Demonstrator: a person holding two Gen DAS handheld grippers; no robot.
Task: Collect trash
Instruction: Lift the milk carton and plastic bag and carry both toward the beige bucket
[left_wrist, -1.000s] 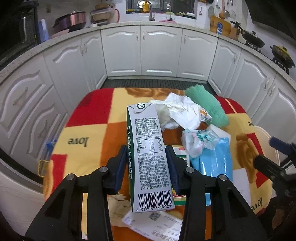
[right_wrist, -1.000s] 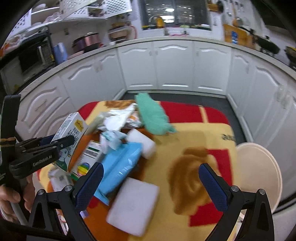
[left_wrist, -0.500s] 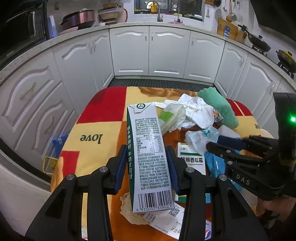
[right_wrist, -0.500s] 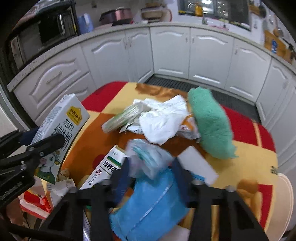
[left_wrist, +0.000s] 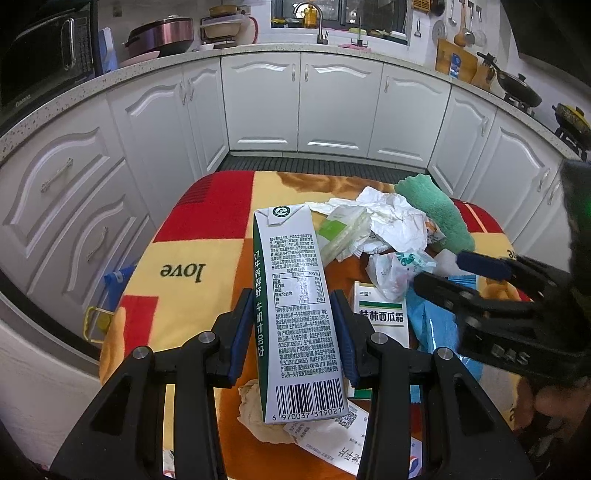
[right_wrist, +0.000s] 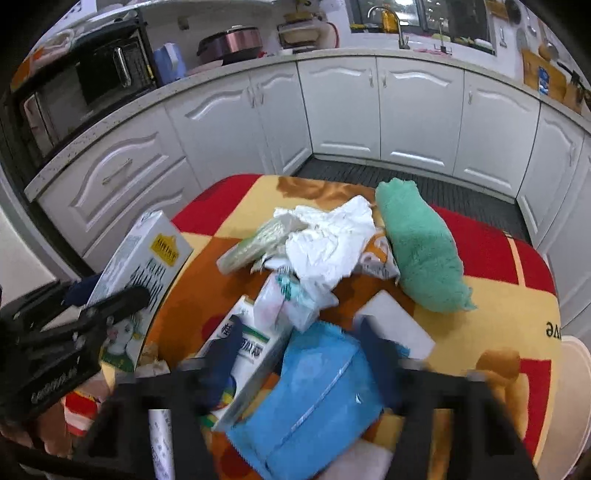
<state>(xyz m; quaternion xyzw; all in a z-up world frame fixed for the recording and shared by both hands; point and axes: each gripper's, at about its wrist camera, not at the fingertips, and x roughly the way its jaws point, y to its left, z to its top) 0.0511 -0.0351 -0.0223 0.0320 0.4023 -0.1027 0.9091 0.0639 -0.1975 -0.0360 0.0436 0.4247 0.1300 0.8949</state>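
Clamping the milk carton (left_wrist: 299, 314) by its two narrow sides, the left tool (left_wrist: 291, 325) is holding it upright and lifted clear of the bench (left_wrist: 207, 236), barcode end nearest the camera. Its rigid, flat-sided walls are giving the pads a firm seat; it looks light, probably empty, so a harder squeeze would likely crush it.

The right tool (right_wrist: 299, 350) is reaching in from 3 o'clock in the left view, its jaws having just been opening, part-spread and gripping nothing. Between them, at 12 o'clock in its own view, are lying the blue plastic pack (right_wrist: 314, 391) and, just beyond, a small crumpled white bag (right_wrist: 288, 299). Both look soft, light and slippery; a pinch on a bunched fold would probably hold best. The white-and-green box (right_wrist: 247, 354) at 11 o'clock is stiff and should take a grip across its short sides.

Farther out at 12 o'clock are lying crumpled tissue (right_wrist: 325, 240) and, at 1 o'clock, a green towel (right_wrist: 421, 247). Both tools are pointing steeply down at the pile.
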